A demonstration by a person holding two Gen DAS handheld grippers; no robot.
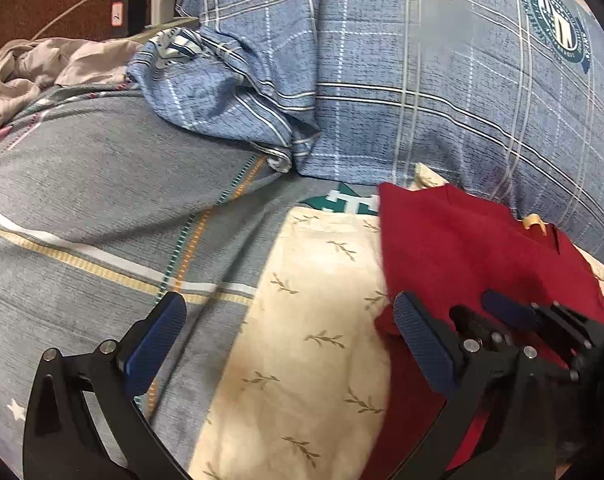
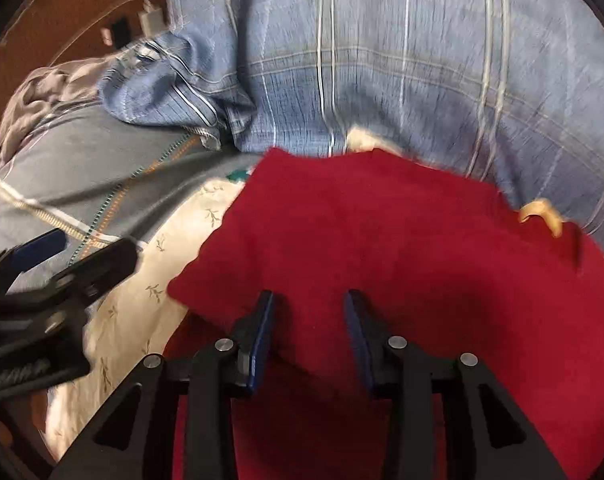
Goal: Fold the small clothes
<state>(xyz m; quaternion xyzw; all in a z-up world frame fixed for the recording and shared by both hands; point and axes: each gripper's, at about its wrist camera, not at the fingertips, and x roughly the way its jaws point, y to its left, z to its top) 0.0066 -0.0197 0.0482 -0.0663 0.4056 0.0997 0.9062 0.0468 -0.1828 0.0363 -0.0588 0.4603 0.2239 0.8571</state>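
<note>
Red cloth [image 2: 382,240] lying on cream cloth [image 1: 314,320] on bed, right of centre. Soft, light, floppy; best pinched at near edge. Left tongs [image 1: 290,344] wide apart, empty. Right tongs [image 2: 308,332] part-open over red cloth, seemingly not clamped.

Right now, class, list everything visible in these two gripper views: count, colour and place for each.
Red knitted garment: one, dark red, on the cream cloth.
Cream leaf-print cloth: one, cream, spread on the bed under the red garment.
Blue plaid quilt: one, blue with white lines, bunched behind.
Grey striped bedsheet: one, grey, left.
Crumpled beige fabric: one, far left.
White charger plug: one, with cable, top left.
Left gripper: black, blue pads, open over the cream cloth.
Right gripper: black, blue pads, open above the red garment.
</note>
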